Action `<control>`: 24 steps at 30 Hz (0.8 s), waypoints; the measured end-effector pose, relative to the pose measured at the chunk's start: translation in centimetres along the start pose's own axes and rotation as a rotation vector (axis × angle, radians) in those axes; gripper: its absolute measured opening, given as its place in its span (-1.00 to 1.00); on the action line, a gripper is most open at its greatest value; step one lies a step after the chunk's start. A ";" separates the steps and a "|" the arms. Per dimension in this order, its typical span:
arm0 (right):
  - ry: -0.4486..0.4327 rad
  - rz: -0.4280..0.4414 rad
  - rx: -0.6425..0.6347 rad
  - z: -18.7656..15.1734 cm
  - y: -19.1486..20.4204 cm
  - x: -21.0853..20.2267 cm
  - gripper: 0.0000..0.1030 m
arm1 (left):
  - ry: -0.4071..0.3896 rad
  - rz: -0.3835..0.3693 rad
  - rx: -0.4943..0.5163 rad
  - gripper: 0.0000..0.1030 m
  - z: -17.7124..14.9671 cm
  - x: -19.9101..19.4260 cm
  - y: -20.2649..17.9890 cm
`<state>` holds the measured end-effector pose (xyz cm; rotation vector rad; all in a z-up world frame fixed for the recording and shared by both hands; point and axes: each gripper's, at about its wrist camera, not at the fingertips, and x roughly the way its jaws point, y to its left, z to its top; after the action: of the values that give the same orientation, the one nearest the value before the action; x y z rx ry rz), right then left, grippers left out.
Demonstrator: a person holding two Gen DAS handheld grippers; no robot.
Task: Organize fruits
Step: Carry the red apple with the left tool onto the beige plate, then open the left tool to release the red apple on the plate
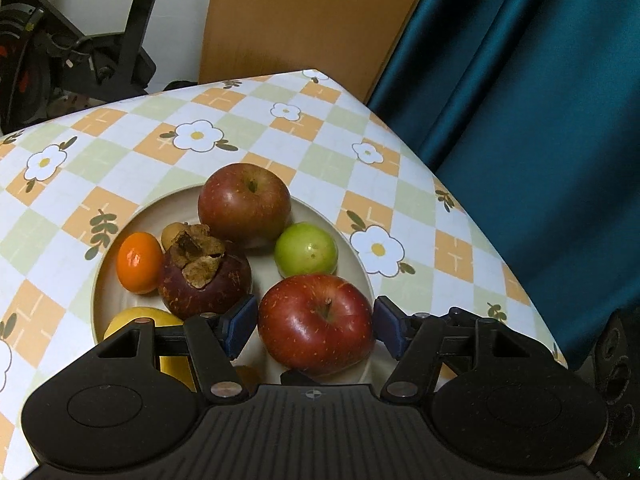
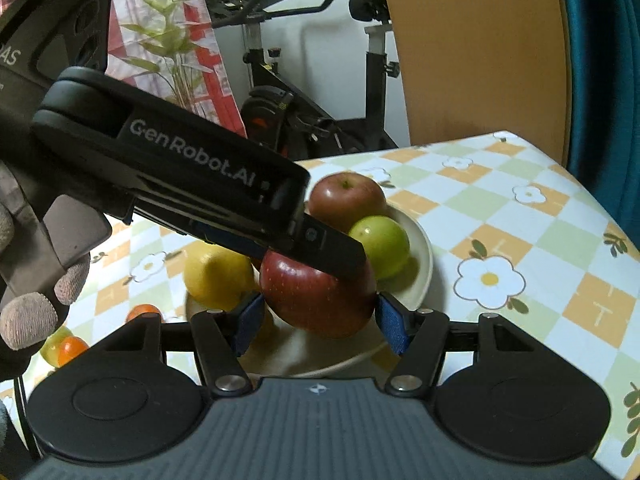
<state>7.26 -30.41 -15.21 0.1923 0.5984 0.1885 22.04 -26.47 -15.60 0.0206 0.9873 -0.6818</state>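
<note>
Both grippers frame the same red apple (image 1: 316, 324) on the plate (image 1: 352, 248) — left gripper (image 1: 316, 326) and right gripper (image 2: 318, 322) pads look just apart from its skin, ungripped — closing together risks a collision, knocking it off.

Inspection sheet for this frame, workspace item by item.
Surface: checked floral tablecloth.
Job's things: cream plate holding near red apple, far red apple, green round fruit, dark purple mangosteen, orange tangerine, yellow lemon; small loose fruits beside it.
Clutter: nothing seen.
Grippers: left gripper and right gripper each flank the near red apple; contact unclear.
Cables: nothing seen.
Surroundings: black exercise bike, teal curtain.
</note>
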 end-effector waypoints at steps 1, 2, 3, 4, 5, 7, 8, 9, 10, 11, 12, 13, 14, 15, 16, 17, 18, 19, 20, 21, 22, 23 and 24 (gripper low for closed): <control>0.000 -0.003 -0.007 0.0 0.1 0.1 0.24 | 0.000 0.003 0.002 0.29 0.0 0.0 0.1; 0.000 -0.008 -0.013 0.0 0.1 0.3 0.24 | -0.001 0.005 0.004 0.29 0.1 0.1 0.2; 0.002 -0.010 -0.016 0.1 0.1 0.4 0.24 | -0.002 0.009 0.011 0.28 0.1 0.2 0.1; 0.005 -0.012 -0.019 0.1 0.2 0.7 0.24 | -0.005 0.016 0.019 0.27 0.2 0.2 0.1; 0.006 -0.015 -0.026 0.1 0.3 0.9 0.24 | -0.008 0.022 0.024 0.26 0.2 0.2 0.0; 0.013 -0.025 -0.046 0.1 0.5 1.3 0.24 | -0.014 0.024 0.020 0.24 0.3 0.2 0.1; 0.015 -0.033 -0.061 0.1 0.6 1.4 0.24 | -0.018 0.022 0.015 0.24 0.3 0.1 0.1; 0.017 -0.040 -0.074 0.1 0.7 1.6 0.24 | -0.021 0.019 0.007 0.24 0.4 0.0 0.2; 0.021 -0.043 -0.077 0.1 0.7 1.8 0.24 | -0.022 0.015 -0.001 0.24 0.5 0.0 0.3; 0.023 -0.044 -0.077 0.2 0.7 1.9 0.24 | -0.023 0.008 -0.008 0.24 0.5 -0.2 0.5; 0.024 -0.047 -0.075 0.2 0.7 2.0 0.24 | -0.024 0.003 -0.010 0.23 0.5 -0.3 0.5; 0.024 -0.051 -0.075 0.3 0.7 2.1 0.24 | -0.024 -0.001 -0.012 0.23 0.5 -0.4 0.6; 0.024 -0.057 -0.075 0.4 0.6 2.3 0.24 | -0.024 -0.006 -0.012 0.23 0.5 -0.5 0.6; 0.024 -0.062 -0.078 0.5 0.7 2.4 0.24 | -0.025 -0.009 -0.010 0.23 0.4 -0.7 0.6; 0.025 -0.067 -0.083 0.6 0.7 2.4 0.24 | -0.027 -0.010 -0.008 0.23 0.3 -0.9 0.6; 0.027 -0.070 -0.087 0.6 0.8 2.5 0.24 | -0.030 -0.011 -0.006 0.23 0.3 -1.0 0.6; 0.029 -0.073 -0.089 0.6 0.8 2.6 0.24 | -0.034 -0.012 -0.006 0.23 0.2 -1.2 0.5; 0.031 -0.076 -0.091 0.6 0.8 2.6 0.24 | -0.037 -0.014 -0.006 0.23 0.2 -1.3 0.5; 0.033 -0.079 -0.092 0.6 0.8 2.7 0.24 | -0.039 -0.015 -0.007 0.23 0.2 -1.4 0.5; 0.037 -0.080 -0.091 0.7 0.8 2.9 0.24 | -0.042 -0.016 -0.009 0.23 0.2 -1.5 0.5; 0.039 -0.080 -0.089 0.7 0.8 3.0 0.24 | -0.045 -0.015 -0.012 0.23 0.2 -1.6 0.6; 0.042 -0.080 -0.090 0.8 0.8 3.1 0.25 | -0.048 -0.015 -0.014 0.23 0.2 -1.8 0.6; 0.046 -0.080 -0.091 0.9 0.8 3.1 0.25 | -0.050 -0.013 -0.016 0.23 0.1 -1.9 0.6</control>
<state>10.23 -29.03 -15.98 0.0756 0.6412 0.1424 21.80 -25.05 -14.24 -0.0175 0.9454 -0.6834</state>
